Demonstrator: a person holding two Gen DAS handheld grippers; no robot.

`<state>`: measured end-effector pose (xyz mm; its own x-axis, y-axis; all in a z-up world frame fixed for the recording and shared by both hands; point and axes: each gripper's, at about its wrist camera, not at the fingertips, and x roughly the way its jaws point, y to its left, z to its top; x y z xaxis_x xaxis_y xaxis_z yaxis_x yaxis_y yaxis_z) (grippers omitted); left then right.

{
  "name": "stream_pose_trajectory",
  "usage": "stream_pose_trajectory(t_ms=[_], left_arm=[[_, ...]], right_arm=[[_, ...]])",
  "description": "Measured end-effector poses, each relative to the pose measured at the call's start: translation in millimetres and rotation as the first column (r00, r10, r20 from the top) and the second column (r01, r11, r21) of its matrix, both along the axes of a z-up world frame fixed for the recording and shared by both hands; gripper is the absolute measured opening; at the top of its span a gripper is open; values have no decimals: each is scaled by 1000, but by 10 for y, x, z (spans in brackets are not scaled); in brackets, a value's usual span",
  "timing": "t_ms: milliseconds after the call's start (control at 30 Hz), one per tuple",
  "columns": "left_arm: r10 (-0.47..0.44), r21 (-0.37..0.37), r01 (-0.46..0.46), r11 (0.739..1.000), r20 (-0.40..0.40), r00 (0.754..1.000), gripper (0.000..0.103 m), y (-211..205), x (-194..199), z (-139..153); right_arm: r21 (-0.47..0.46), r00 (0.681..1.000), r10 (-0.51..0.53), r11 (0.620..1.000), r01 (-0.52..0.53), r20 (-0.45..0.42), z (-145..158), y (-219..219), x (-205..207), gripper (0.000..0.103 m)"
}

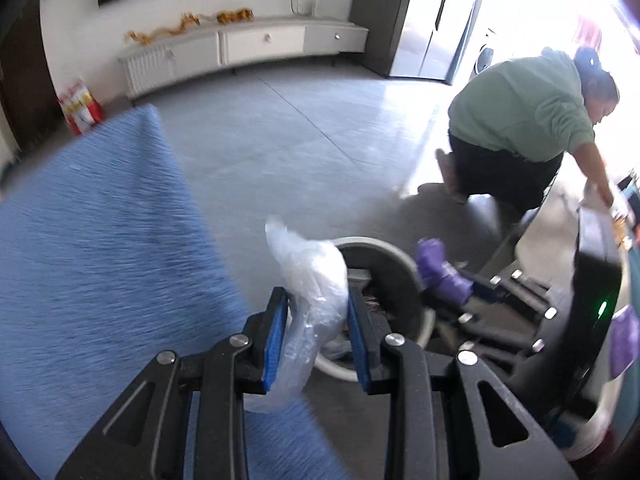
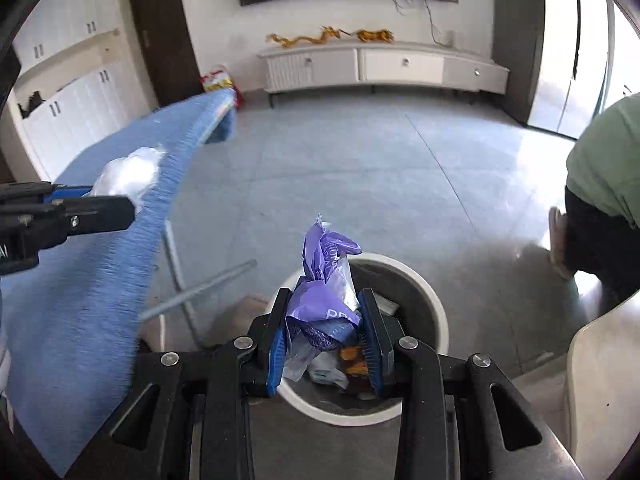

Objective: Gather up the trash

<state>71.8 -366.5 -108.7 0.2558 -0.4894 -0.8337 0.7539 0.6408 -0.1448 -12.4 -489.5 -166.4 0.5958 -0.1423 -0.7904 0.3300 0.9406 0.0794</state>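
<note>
Grey floor tiles spread under a white bin [image 2: 434, 308] that already holds scraps. Right tool [image 2: 326, 340] is clamped on a crumpled purple wrapper [image 2: 324, 300] directly above the bin mouth, so spreading the fingers there should drop it cleanly. Left tool [image 1: 318, 340] pinches a clear plastic bag [image 1: 308, 280] beside the blue desk [image 1: 100, 220]; bring it over the rim before letting go.
</note>
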Motion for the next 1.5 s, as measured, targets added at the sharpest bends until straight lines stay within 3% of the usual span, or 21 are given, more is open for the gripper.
stream_pose_trajectory(t_ms=[133,267,433,767,1000,1133,1300,1500], left_arm=[[14,-23,-16,1000,-82,997,29,-266,109,-169],[21,-53,-28,998,-133,991,50,-402,176,-286],[8,-89,-24,996,-174,985,52,-411,211,-306],[41,-113,-48,992,-62,997,52,56,91,17],[168,-144,-158,977,65,984,57,668,65,376],[260,-170,-233,958,165,951,60,1163,37,631],[367,-187,-326,927,258,894,64,1750,33,883],[477,-231,-419,878,364,800,67,2414,-61,1206]], right_arm=[[-1,999,-21,1000,20,-36,-158,-142,59,33],[0,996,-53,999,53,-68,-312,-269,109,34],[-2,992,-82,997,82,-98,-437,-367,110,43],[9,991,-115,993,116,-68,-308,-243,-13,50],[-32,997,-59,998,61,51,272,179,100,58],[-56,991,13,998,-6,133,631,570,200,66],[-90,970,110,992,-93,215,985,1121,317,77],[-126,938,179,981,-148,297,1331,1681,424,90]])
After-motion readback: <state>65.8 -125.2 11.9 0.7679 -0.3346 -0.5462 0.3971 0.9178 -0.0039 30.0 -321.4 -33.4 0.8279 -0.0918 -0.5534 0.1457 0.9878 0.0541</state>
